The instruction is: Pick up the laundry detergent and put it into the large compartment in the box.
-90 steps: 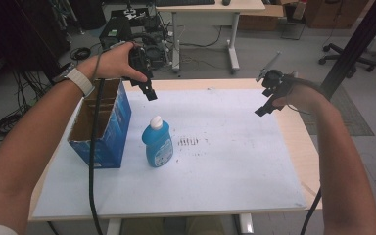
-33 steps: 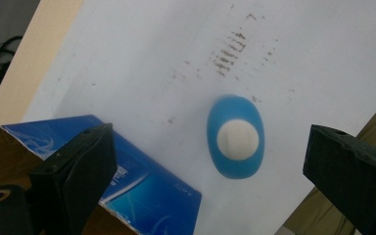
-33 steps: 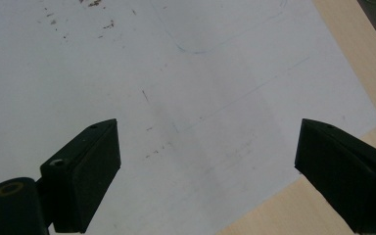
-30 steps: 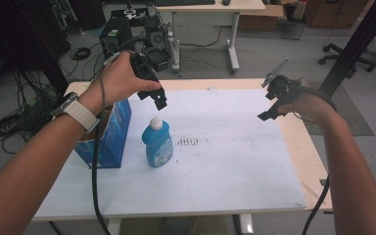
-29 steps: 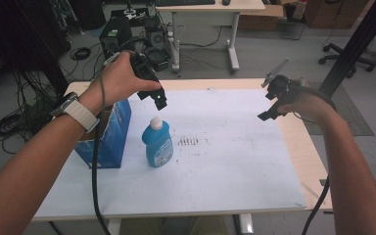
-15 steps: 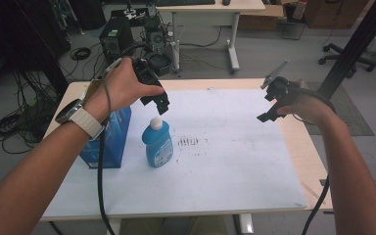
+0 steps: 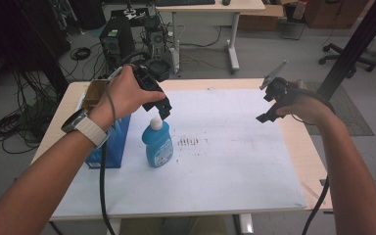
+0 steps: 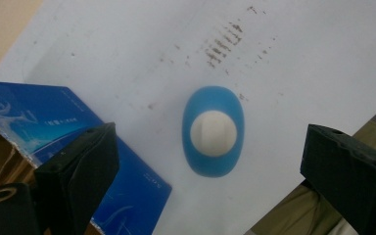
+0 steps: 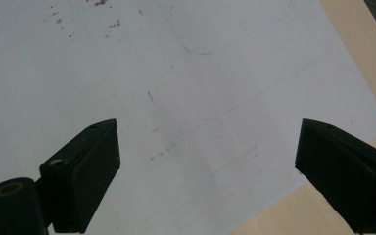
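Left tongs point(image 8: 210, 161) wide open above blue bottle point(image 8: 212, 131), box at its 9 o'clock; descend centered on cap. Right tongs point(image 9: 205, 171) open, empty.

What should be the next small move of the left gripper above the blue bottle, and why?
Probably lower the left gripper straight down, then close. In the left gripper view its jaws stand wide open, with the white cap of the blue bottle centred between them but below, not yet touched. The bottle stands upright beside the blue box, so a straight descent looks safe. The right gripper hovers far away, open.
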Tool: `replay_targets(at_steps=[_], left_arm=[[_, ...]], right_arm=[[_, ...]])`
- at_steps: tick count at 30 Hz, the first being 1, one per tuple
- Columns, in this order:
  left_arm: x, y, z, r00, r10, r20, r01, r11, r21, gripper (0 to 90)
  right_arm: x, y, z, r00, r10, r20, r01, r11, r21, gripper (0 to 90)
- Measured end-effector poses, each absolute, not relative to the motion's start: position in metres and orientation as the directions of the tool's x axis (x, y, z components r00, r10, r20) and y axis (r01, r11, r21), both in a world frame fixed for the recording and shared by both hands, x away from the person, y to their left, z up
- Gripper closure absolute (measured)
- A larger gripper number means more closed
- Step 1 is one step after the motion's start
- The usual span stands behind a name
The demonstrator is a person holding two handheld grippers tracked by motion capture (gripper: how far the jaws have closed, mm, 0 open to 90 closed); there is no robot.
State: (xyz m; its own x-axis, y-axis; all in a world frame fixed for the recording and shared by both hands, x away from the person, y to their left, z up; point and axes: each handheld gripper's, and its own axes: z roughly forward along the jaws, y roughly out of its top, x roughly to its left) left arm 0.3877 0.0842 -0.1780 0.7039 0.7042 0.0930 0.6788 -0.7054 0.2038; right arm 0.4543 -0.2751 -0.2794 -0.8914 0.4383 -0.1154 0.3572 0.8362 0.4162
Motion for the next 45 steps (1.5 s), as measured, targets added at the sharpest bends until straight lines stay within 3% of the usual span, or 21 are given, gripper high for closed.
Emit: replay_targets(at_steps=[45], left_arm=[[0.391,0.087,-0.232,0.694,0.718,0.062,0.698,-0.691,0.189,7.7]], right_arm=[[0.455,-0.273,-0.284,-0.895,0.433,-0.104,0.355,0.834,0.423,9.7]])
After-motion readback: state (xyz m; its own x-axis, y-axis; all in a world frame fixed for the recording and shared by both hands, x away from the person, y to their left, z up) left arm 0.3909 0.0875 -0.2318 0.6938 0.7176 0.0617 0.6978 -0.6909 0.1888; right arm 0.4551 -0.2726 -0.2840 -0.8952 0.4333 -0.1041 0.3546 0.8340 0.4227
